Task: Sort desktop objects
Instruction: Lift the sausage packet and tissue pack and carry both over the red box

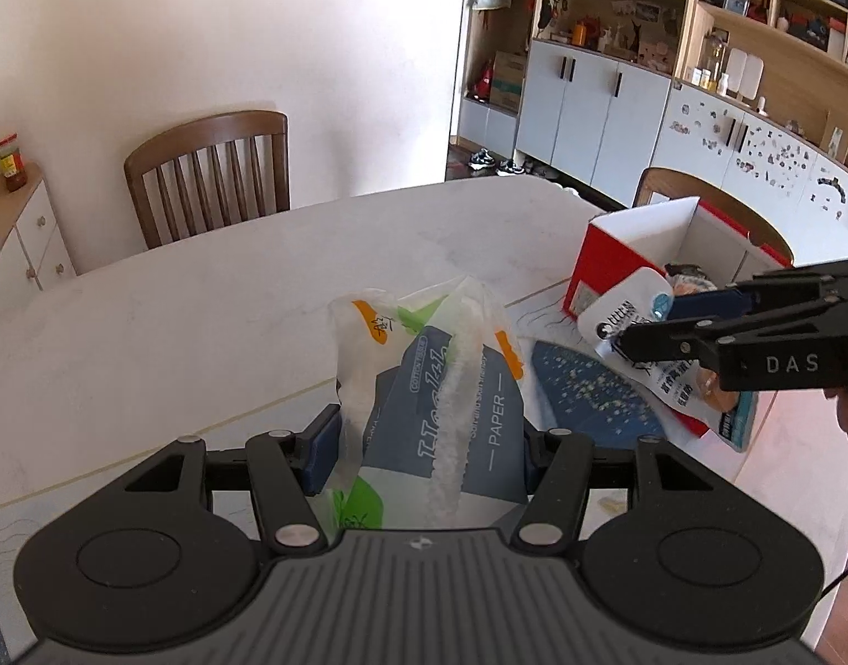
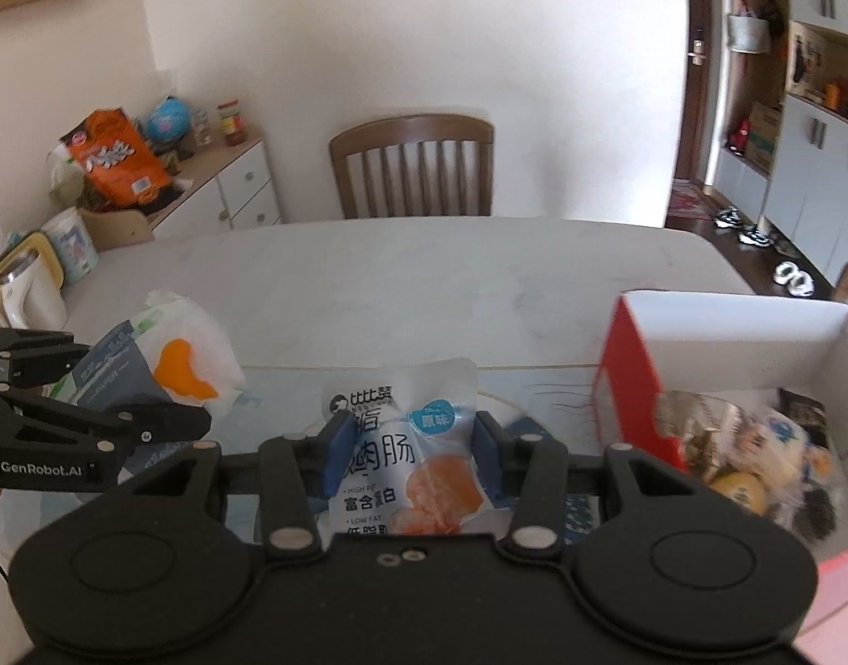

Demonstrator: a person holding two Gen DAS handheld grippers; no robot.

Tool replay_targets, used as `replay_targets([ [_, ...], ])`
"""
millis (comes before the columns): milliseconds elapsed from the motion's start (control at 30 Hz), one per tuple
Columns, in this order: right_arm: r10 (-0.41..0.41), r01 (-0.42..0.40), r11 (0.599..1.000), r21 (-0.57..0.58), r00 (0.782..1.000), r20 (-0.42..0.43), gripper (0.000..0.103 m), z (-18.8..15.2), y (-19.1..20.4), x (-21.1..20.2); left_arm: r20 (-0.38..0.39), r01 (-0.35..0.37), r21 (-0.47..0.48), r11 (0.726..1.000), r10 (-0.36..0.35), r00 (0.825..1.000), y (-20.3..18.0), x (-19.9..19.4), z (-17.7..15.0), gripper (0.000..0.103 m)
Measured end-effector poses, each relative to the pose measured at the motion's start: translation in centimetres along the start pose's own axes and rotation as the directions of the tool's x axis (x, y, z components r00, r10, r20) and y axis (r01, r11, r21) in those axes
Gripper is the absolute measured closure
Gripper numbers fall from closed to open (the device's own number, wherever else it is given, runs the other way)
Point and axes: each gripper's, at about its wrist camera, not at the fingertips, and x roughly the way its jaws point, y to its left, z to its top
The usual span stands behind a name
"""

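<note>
My left gripper (image 1: 426, 443) is shut on a soft pack of paper tissues (image 1: 440, 388), blue-grey and white with green and orange marks, held above the white table (image 1: 202, 305). The same tissue pack (image 2: 147, 360) shows at the left of the right wrist view, in the left gripper (image 2: 163, 415). My right gripper (image 2: 412, 446) is shut on a white snack pouch (image 2: 418, 443) printed with orange slices. That snack pouch (image 1: 634, 327) hangs in the right gripper (image 1: 645, 321) in front of a red and white box (image 1: 612, 255).
The open red and white box (image 2: 628, 388) stands at the table's right and holds several packets and a yellow fruit (image 2: 739, 490). A dark blue speckled mat (image 1: 584, 393) lies under the grippers. Wooden chairs (image 1: 213, 177) stand at the far side. A sideboard (image 2: 224, 188) with clutter stands left.
</note>
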Motion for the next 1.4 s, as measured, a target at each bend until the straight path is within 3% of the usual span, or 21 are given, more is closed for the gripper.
replay_targets([
  [333, -0.074, 0.071, 0.996, 0.055, 0.996, 0.052, 0.058, -0.1, -2.2, -4.4, 0.011, 0.01, -0.035, 0.999, -0.01, 1.0, -3.3, -1.4, 1.3, 0.045],
  [700, -0.146, 0.139, 0.981, 0.134, 0.988, 0.044, 0.058, 0.0, -5.6, -7.3, -0.005, 0.035, -0.033, 0.999, -0.035, 0.999, -8.1, -1.1, 3.4, 0.044],
  [1400, -0.245, 0.238, 0.944, 0.23, 0.969, 0.002, 0.058, -0.9, -16.7, -10.0, -0.05, 0.086, 0.011, 0.996, -0.086, 0.995, -20.1, 4.1, 8.1, 0.044],
])
